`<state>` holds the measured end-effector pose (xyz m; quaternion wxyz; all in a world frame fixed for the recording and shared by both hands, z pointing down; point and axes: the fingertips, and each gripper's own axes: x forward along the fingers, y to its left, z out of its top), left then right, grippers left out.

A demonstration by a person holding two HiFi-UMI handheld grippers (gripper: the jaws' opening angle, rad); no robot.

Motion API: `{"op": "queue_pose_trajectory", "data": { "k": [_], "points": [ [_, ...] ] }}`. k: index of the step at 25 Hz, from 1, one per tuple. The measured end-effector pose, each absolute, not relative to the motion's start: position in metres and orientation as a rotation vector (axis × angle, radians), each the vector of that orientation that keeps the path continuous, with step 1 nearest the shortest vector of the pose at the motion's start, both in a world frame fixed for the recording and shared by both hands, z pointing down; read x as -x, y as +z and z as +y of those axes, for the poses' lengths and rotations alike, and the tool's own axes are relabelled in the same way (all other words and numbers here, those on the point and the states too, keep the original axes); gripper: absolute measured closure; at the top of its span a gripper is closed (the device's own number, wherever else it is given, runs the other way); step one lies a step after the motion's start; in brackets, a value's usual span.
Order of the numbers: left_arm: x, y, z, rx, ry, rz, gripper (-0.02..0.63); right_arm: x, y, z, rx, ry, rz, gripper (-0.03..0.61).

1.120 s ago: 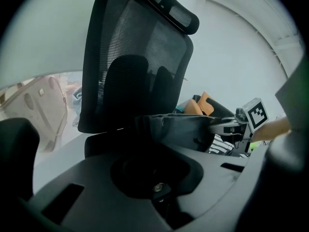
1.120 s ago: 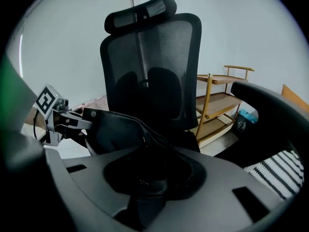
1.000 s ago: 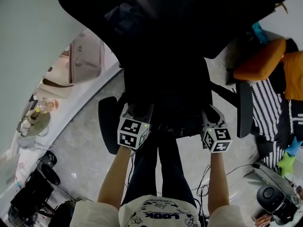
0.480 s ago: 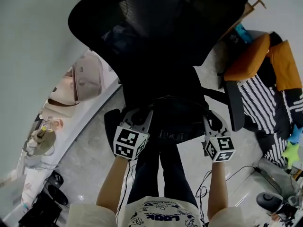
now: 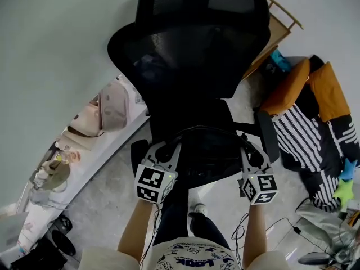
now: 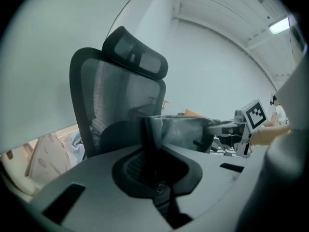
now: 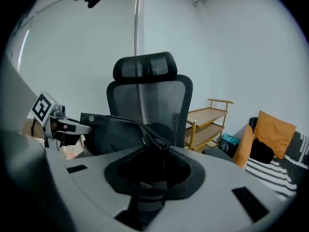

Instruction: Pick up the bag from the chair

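Holding the black bag [image 5: 211,151] in front of the mesh chair [image 5: 191,55], left gripper [image 5: 167,146] fingers pinched on one end, right gripper [image 5: 248,148] fingers closed on the other

Grey speckled floor [image 5: 109,198]: black office chair [image 5: 191,66] centre, wooden rack [image 5: 281,30] behind-right, orange cushions [image 5: 292,91] and striped fabric [image 5: 306,136] at right, cables [image 5: 243,229] near bottom

bag [image 5: 211,151] black | chair [image 5: 191,49] black mesh | cushion [image 5: 288,89] orange | blanket [image 5: 306,135] black-white stripes
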<state>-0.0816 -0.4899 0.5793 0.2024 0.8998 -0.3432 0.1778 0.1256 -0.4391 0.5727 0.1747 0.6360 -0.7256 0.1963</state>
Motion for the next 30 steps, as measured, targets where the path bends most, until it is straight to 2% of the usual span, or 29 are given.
{"op": "queue_pose_trajectory", "data": {
  "k": [12,30],
  "points": [
    [0.082,0.458,-0.423,-2.584,0.398,-1.17,0.591,-0.127,0.458,-0.378,-1.845,0.417,-2.191,0.479],
    [0.076,0.341,-0.227,-2.598,0.272,-1.362,0.589,-0.136,0.343,-0.197,-1.839,0.281,-2.362,0.479]
  ]
}}
